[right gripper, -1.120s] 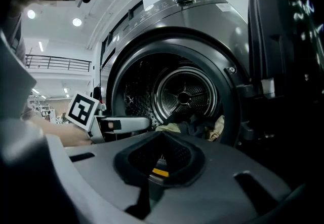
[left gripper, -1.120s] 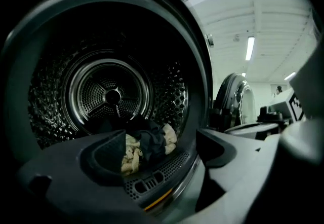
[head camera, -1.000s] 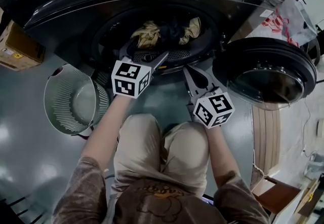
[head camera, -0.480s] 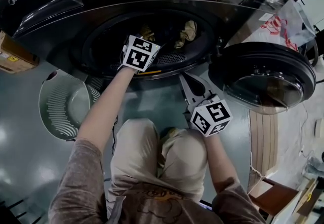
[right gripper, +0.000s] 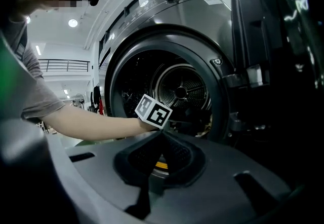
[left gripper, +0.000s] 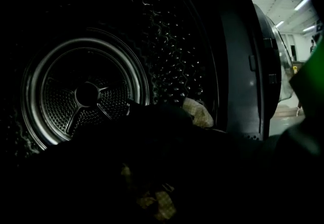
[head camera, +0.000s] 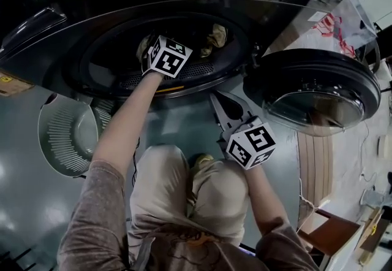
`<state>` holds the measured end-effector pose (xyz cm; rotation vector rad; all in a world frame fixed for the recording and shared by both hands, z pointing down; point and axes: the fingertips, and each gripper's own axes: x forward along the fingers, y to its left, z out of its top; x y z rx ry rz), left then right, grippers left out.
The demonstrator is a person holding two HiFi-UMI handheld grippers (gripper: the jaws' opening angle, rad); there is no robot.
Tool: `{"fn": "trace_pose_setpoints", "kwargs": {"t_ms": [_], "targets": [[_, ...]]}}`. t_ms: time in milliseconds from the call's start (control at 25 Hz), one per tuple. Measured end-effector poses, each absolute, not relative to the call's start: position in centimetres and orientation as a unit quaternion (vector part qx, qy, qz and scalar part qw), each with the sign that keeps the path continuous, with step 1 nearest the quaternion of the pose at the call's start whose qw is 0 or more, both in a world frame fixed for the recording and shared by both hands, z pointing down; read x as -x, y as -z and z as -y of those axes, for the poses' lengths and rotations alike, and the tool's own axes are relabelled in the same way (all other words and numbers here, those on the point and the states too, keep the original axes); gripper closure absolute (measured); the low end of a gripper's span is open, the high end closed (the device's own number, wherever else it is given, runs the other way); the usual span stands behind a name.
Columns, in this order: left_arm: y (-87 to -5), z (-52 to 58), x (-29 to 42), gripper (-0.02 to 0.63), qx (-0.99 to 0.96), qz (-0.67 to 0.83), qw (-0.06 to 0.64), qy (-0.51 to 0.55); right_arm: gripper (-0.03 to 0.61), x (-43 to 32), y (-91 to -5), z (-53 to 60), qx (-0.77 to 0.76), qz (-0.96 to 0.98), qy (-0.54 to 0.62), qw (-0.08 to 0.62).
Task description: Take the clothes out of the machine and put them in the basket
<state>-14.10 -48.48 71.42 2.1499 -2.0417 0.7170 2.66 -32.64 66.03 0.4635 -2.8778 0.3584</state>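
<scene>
- Peering into the machine (head camera: 122,0): left gripper (head camera: 167,57) jaws lost in the dark, can't tell.
- Right gripper (right gripper: 161,133) pinched together, empty.
- One basket (head camera: 61,136); clothes (head camera: 215,34) count unclear.

Drum mouth (head camera: 110,55) gapes free; the open door (head camera: 318,95) crowds its right.

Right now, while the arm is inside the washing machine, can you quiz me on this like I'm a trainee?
1. True or false: the washer door hangs open.
2. Where is the basket? A) inside the drum B) on the floor C) on top of the washer
3. Fill in: the right tongs are ____ (open or shut).
Key: 1 true; 2 B; 3 shut.
</scene>
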Motion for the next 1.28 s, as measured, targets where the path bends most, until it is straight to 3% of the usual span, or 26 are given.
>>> {"fn": "trace_pose_setpoints", "kwargs": {"t_ms": [120, 280, 360, 440, 680, 1280], "targets": [[-71.5, 49.1, 14.0, 0.188, -0.704, 0.669, 0.05, -0.233, 0.581, -2.5, -66.2, 32.4, -0.151, 0.976, -0.114, 0.109], [-71.9, 49.3, 14.0, 0.314, -0.695, 0.671, 0.053, -0.251, 0.581, -1.9, -66.2, 31.6, -0.136, 0.979, -0.096, 0.119], [-71.7, 49.2, 14.1, 0.443, -0.689, 0.677, 0.047, -0.254, 0.581, -1.9, -66.1, 31.5, -0.136, 0.979, -0.096, 0.117], [-71.3, 48.8, 14.1, 0.525, -0.688, 0.682, 0.041, -0.243, 0.581, -2.0, -66.2, 31.6, -0.138, 0.979, -0.099, 0.114], [-69.4, 46.1, 13.6, 0.574, -0.704, 0.682, 0.059, -0.19, 0.581, -2.0, -66.9, 31.8, -0.144, 0.977, -0.106, 0.116], [-61.2, 33.8, 12.3, 0.584, -0.732, 0.674, 0.089, -0.027, 0.581, -0.9, -66.8, 31.2, -0.153, 0.979, -0.078, 0.11]]}}
